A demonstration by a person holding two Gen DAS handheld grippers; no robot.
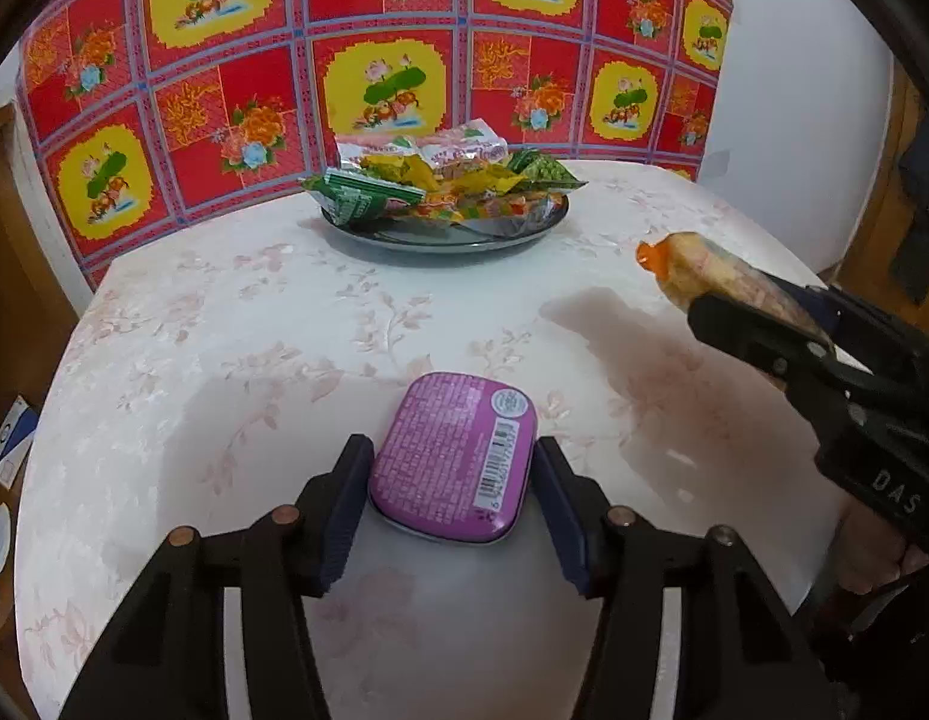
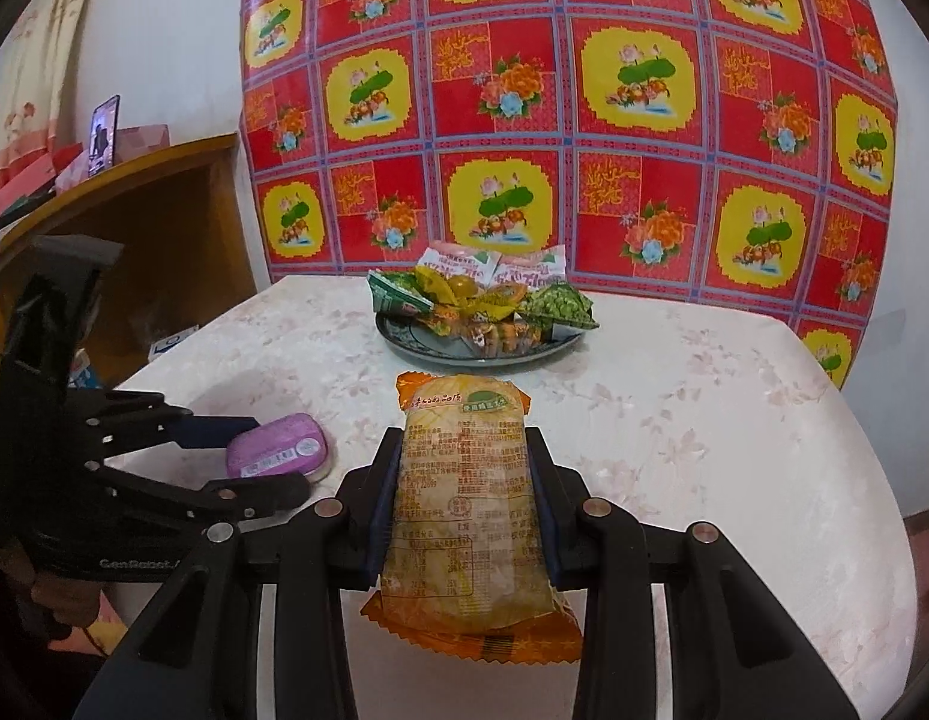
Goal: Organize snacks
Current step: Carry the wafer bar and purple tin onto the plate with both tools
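Purple tin [image 1: 452, 456] lies flat on the table [image 1: 224, 324] between our half-open left gripper [image 1: 451, 501] pads, not clamped, long axis toward 12 o'clock, while our right gripper [image 2: 464, 516] clamps the orange snack packet [image 2: 464, 516].

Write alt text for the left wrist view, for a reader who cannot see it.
The left claw straddles a purple tin lying on a pale floral tablecloth, its pads beside the tin's edges. At right, the right claw holds an orange-wrapped snack above the table. Behind, a plate piled with snack packets sits before a red-and-yellow floral cloth.
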